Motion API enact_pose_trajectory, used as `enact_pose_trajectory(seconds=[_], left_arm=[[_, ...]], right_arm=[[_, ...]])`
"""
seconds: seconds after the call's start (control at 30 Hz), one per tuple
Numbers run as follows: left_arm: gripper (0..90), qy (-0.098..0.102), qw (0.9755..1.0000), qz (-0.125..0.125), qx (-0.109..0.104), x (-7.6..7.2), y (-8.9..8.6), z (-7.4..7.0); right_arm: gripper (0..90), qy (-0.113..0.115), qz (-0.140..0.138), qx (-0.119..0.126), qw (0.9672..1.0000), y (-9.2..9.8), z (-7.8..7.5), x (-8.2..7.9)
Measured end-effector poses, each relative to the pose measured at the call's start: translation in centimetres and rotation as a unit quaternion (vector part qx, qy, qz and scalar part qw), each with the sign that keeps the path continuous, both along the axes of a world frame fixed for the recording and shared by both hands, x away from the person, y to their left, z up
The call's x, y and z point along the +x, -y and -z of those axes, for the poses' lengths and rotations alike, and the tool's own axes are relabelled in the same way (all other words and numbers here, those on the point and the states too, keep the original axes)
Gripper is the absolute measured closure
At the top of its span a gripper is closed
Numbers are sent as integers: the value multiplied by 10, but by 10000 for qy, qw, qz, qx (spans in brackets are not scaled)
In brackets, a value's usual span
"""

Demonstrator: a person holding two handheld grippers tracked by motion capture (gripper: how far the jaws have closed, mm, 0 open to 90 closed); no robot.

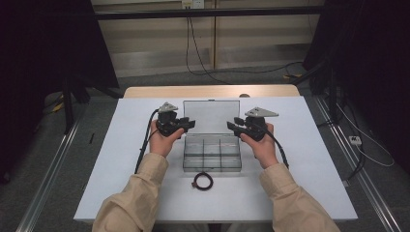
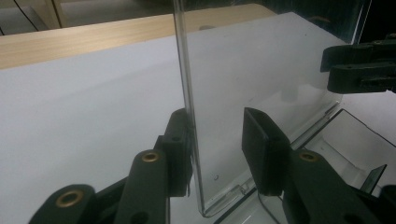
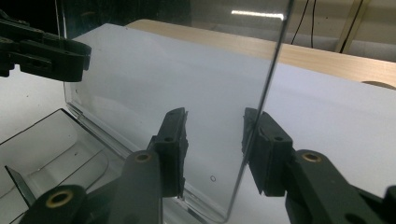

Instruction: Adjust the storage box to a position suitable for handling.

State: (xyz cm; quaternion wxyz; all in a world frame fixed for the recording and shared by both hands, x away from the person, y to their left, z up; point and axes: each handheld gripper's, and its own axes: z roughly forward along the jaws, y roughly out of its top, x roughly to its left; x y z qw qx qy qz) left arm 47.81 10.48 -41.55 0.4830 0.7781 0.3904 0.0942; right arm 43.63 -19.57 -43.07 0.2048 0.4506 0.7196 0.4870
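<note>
here both forearms come in from the near edge of the table [image 1: 121, 159], sleeves tan, each hand wrapped round a gripper and turned inward toward the box [image 1: 212, 153] at mid-table. the left gripper [image 1: 186, 123] reaches the left edge of the upright clear lid [image 1: 211, 116], the right gripper [image 1: 234, 124] the right edge, both held about level. in the left gripper view the lid [image 2: 243, 93] edge stands between the jaws, against the left pad [image 2: 180, 149], with a gap to the other pad; the jaws are partly apart and not clamped. in the right gripper view the lid [image 3: 163, 84] edge runs down just in front of the right pad [image 3: 261, 149], the left pad well off it; again partly apart, no squeeze to be seen. the box base, split into compartments, lies open toward the near edge, and a small dark coil [image 1: 202, 181] sits just nearer than it. the table is white with a wooden strip at its far edge; grey floor, cables and dark curtains lie around.
</note>
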Motion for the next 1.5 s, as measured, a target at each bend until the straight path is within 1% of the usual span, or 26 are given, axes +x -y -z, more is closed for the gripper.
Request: enact_pose_trajectory(seconds=[0.13, 0.2, 0.3, 0.43, 0.47, 0.5, 0.6, 0.63, 0.73, 0.77, 0.8, 0.87, 0.93, 1.03, 1.5], left_arm=[[626, -15, 10000, -23, 0, 2, 1, 1], [623, -37, 10000, -27, 5, 3, 1, 2], [618, -46, 10000, -69, -42, 4, 2, 3], [607, -82, 9999, -70, -8, 5, 3, 4], [602, -90, 9999, -96, -49, 5, 3, 4], [598, -100, 9999, -83, -11, 6, 3, 5], [587, -122, 9998, -131, -74, 7, 4, 6], [583, -135, 9998, -121, -49, 7, 4, 6], [569, -169, 9997, -168, -102, 8, 5, 8], [564, -176, 9997, -156, -74, 9, 5, 8], [558, -188, 9996, -173, -99, 9, 6, 9], [548, -200, 9996, -170, -77, 10, 6, 9], [540, -220, 9994, -222, -127, 10, 8, 10], [527, -229, 9995, -207, -77, 11, 8, 11], [482, -309, 9991, -256, -115, 14, 11, 15]], right_arm=[[582, -37, 5, -34, 10000, -1, 0, 2], [577, -58, 13, -1, 10000, -1, 1, 3], [570, -70, 19, 26, 10000, -1, 2, 4], [555, -106, 34, 43, 9999, -2, 2, 5], [552, -119, 38, 47, 9999, -2, 2, 6], [547, -129, 51, 42, 9999, -2, 2, 6], [526, -131, 59, 38, 9999, -3, 4, 7], [518, -129, 59, 43, 9999, -4, 4, 7], [498, -146, 110, 86, 9998, -5, 6, 8], [492, -145, 119, 93, 9998, -6, 7, 9], [486, -152, 126, 101, 9998, -6, 7, 9], [474, -164, 148, 99, 9997, -7, 8, 10], [464, -163, 159, 100, 9997, -7, 9, 10], [455, -170, 164, 106, 9997, -8, 10, 11], [409, -264, 208, 127, 9994, -10, 13, 14]])
